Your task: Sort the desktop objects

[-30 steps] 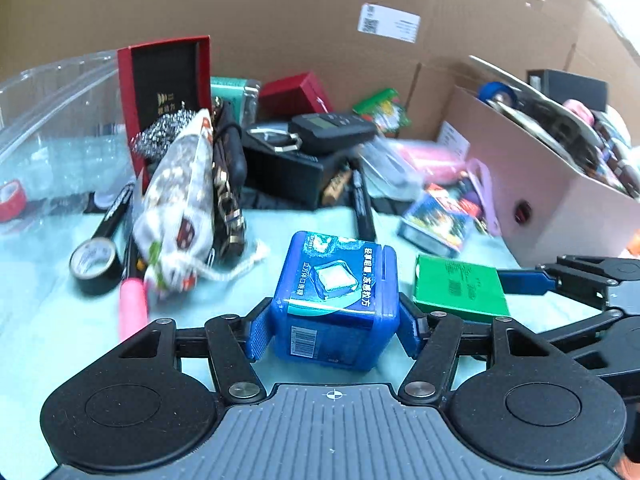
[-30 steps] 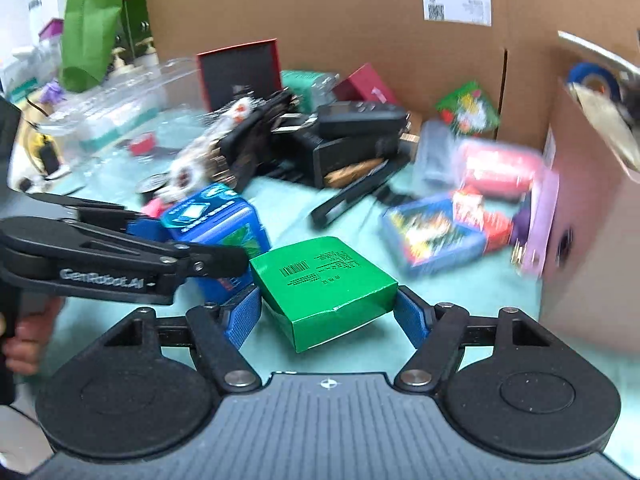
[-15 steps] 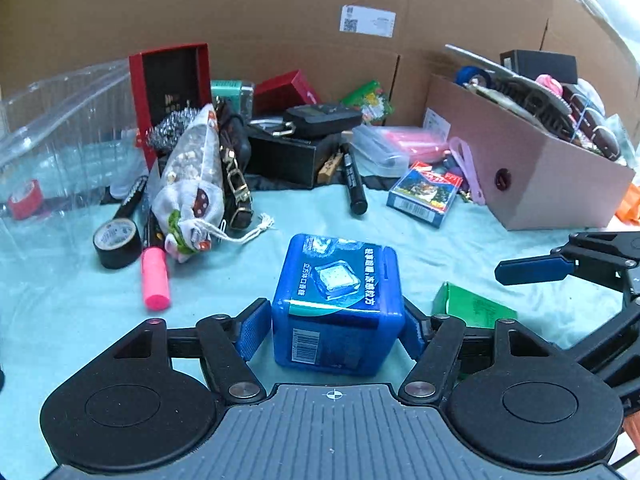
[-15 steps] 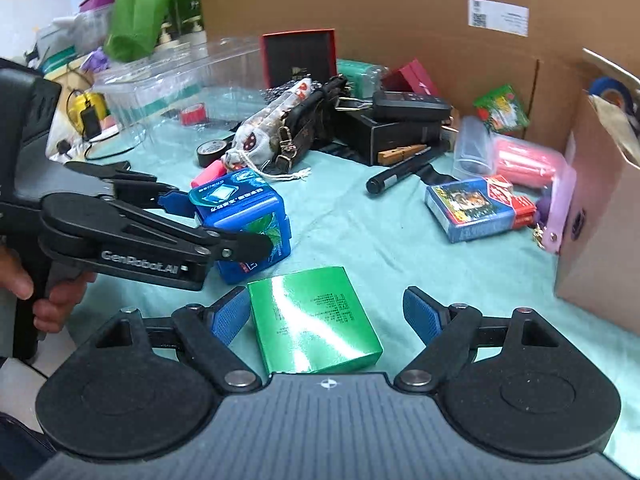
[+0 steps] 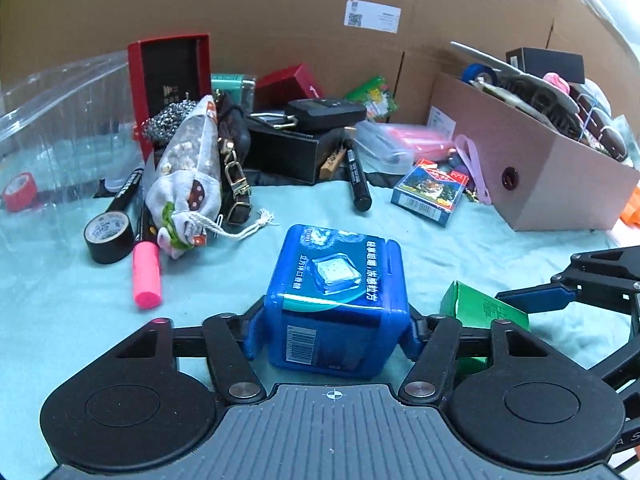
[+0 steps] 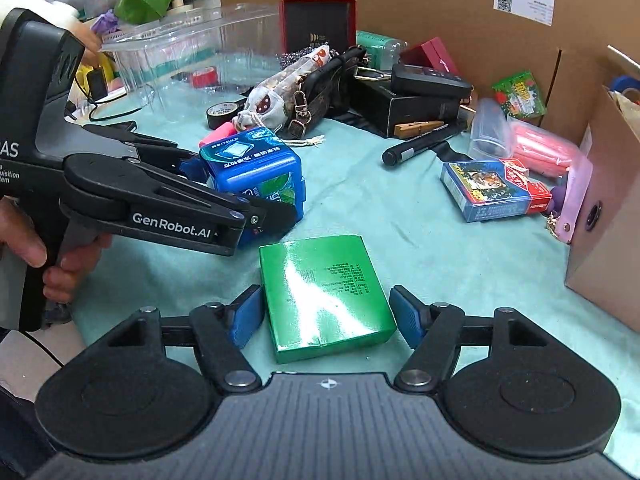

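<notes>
Left gripper closing, pads against blue box; right gripper closing around green box, slight gaps. Next: lift, sort.

readable text on the desk

"genrobot.ai" stands in white on the black arm of the left gripper. the blue box carries chinese lettering and a barcode. the shipping label on the cardboard wall is too small to read.

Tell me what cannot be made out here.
Left wrist view: steel scouring ball, behind white drawstring pouch.
Right wrist view: brown cardboard box, cut by right edge.
Right wrist view: red tape roll, blurred behind clear plastic tub.
Left wrist view: blue plastic cube's barcode, too small.
</notes>
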A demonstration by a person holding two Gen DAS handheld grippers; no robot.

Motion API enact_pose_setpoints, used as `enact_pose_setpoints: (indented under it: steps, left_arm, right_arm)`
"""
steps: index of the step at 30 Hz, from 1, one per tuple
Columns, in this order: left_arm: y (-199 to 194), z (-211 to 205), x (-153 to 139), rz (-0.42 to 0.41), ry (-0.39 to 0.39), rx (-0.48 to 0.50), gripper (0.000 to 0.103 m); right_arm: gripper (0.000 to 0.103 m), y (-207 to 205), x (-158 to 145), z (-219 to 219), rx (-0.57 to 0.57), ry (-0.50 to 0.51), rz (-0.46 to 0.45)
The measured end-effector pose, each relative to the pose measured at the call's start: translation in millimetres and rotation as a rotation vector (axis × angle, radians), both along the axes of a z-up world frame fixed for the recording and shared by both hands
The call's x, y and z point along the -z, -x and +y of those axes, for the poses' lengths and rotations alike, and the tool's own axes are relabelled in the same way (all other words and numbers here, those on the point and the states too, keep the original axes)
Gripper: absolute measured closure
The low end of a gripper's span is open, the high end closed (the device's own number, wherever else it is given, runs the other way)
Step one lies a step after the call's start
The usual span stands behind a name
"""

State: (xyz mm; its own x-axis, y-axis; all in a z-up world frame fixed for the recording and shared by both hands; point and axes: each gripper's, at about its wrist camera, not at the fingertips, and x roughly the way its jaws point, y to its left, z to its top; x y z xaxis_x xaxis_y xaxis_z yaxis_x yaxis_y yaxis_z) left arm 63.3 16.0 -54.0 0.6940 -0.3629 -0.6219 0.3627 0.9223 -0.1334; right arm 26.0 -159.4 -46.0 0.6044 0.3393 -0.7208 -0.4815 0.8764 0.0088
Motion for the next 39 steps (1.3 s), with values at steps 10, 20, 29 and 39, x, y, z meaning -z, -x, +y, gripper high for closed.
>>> enact_pose_setpoints:
  steps: [10, 20, 29, 39]
  left_arm:
    - [1.8, -7.5, 2.4, -0.028, -0.02, 0.009, 0.038]
    - [-3.1, -15.7, 2.9, -0.032, -0.029, 0.02, 0.035]
    - [-7.2, -22.7, 3.5, -0.032, -0.031, 0.016, 0.028]
    - [-7.7, -28.1, 2.9, -0.04, -0.041, 0.036, 0.042]
  right_arm:
    - [0.03, 0.3, 1.4, -2.0, 0.024, -0.02, 0.005]
    - [0.03, 1.3, 3.2, -4.5, 0.03, -0.031, 0.006]
    - [0.029, 0.1, 4.4, -10.2, 0.049, -0.049, 0.009]
    - [0.031, 1.6, 4.3, -8.9, 0.05, -0.056, 0.01]
